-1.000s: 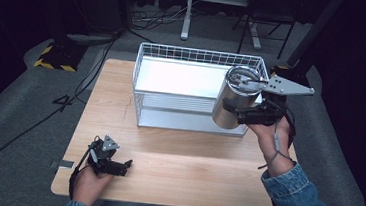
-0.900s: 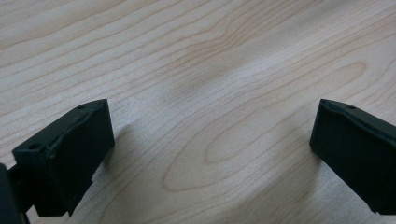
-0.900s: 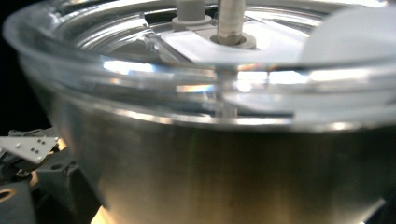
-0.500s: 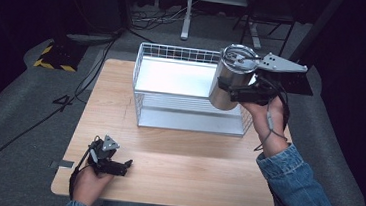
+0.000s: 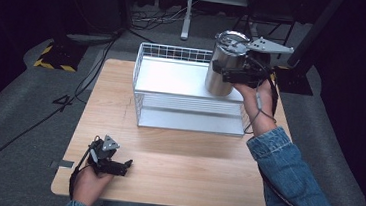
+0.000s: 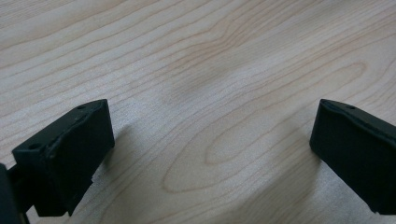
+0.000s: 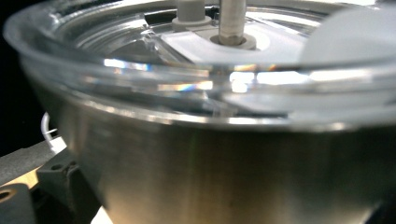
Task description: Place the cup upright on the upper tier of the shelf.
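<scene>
While carried up and rearward since 1.0 s ago | right gripper (image 5: 222, 71) jaws clamp steel tumbler (image 5: 223, 66) above wire basket (image 5: 175, 54) | placement pending | left gripper (image 5: 126, 167) jaws spread, resting on table (image 5: 191, 159).

**Person and claws: looks**

Right arm wears a blue denim sleeve (image 5: 292, 180), cuff at wrist. Left claw (image 5: 124, 166): black body, grey 3-cornered plate on top, black cable; blocky matte jaws w/ small screw holes. Right claw (image 5: 219, 68): black too, w/ long grey plate, dark cable.
</scene>
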`<act>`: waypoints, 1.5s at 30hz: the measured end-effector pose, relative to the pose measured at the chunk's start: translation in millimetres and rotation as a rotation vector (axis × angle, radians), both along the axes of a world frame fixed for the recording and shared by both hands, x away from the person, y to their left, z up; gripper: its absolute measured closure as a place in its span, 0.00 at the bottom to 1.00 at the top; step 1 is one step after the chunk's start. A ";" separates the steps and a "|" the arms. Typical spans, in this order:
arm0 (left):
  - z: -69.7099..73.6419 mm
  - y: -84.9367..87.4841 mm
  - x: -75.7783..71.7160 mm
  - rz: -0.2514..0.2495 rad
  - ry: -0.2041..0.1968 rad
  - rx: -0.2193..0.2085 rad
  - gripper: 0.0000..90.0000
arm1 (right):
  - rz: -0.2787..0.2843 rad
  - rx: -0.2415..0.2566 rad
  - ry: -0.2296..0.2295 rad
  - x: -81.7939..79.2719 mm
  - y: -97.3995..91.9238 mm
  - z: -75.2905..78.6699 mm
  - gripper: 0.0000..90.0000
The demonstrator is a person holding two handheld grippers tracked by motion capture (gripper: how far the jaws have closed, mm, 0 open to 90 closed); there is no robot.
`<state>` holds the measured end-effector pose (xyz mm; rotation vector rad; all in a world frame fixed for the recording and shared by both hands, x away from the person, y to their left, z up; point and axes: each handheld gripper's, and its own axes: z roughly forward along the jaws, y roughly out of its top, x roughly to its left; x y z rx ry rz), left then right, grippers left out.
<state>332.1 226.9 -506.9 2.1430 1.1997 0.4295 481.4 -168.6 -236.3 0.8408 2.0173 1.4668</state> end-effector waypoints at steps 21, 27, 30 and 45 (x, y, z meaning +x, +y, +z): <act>0.2 0.0 0.4 -0.005 0.003 0.001 0.00 | -0.049 0.022 0.022 36.1 5.3 -20.6 0.04; 0.0 -0.2 0.4 -0.004 0.004 -0.002 0.00 | -0.057 0.036 0.048 38.8 3.9 -20.8 0.04; 0.1 0.0 0.5 -0.005 0.003 0.001 0.00 | -0.062 0.036 0.054 40.3 2.9 -20.7 0.04; 0.1 0.0 0.5 -0.006 0.002 0.001 0.00 | -0.072 0.010 0.041 41.3 4.3 -18.6 0.03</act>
